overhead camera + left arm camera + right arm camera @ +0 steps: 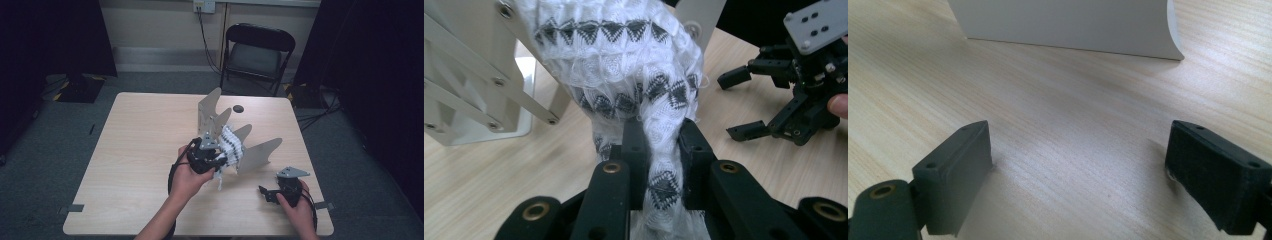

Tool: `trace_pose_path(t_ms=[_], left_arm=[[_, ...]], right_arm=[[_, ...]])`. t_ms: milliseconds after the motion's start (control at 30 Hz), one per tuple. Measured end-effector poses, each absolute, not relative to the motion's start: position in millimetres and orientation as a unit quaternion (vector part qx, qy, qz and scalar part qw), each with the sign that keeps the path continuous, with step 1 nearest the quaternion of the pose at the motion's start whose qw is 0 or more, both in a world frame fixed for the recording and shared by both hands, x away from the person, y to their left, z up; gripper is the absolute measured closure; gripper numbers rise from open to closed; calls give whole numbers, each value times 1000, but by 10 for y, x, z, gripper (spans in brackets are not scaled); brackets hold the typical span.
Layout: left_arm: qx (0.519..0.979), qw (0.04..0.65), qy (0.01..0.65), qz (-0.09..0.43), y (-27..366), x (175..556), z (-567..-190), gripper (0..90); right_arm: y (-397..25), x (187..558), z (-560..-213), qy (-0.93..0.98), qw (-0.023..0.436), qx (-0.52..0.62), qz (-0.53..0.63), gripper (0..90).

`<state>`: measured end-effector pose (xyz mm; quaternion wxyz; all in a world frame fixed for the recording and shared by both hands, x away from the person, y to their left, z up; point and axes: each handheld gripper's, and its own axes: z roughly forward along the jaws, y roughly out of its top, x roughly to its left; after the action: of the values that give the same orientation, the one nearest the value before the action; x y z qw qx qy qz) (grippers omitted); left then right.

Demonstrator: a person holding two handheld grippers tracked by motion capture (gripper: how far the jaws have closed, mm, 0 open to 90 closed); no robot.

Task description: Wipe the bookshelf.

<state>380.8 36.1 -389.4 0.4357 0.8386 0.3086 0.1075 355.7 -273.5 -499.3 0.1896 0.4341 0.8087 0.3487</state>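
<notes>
One patterned cloth (624, 50) pinched in left tool (663, 150), right tool (1078, 175) spread wide, four rack fins (257, 155)

Rack (250, 152) mid-table (140, 150), sock (231, 145) draped on it, chair (257, 50) behind table

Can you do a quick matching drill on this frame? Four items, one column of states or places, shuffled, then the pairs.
Column 1
1. left gripper
2. right gripper
3. patterned white sock
4. folding chair

Column 2
A. stands on the floor beyond the table's far edge
B. jaws wide apart, nothing between them, low over the wooden table
C. draped over the grey finned rack, lower end pinched
D. jaws closed on knit fabric

Pairs: 1-D, 2-B, 3-C, 4-A
</notes>
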Motion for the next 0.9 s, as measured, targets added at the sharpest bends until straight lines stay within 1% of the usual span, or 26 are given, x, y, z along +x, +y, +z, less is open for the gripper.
trace_pose_path(t_ms=[500,900], left_arm=[[851,404,328,72,263,3803,-4445,780],[867,371,328,59,248,3730,-4746,780]], right_arm=[[-2735,3557,-4993,809,190,434,349,106],[-2735,3557,-4993,809,190,434,349,106]])
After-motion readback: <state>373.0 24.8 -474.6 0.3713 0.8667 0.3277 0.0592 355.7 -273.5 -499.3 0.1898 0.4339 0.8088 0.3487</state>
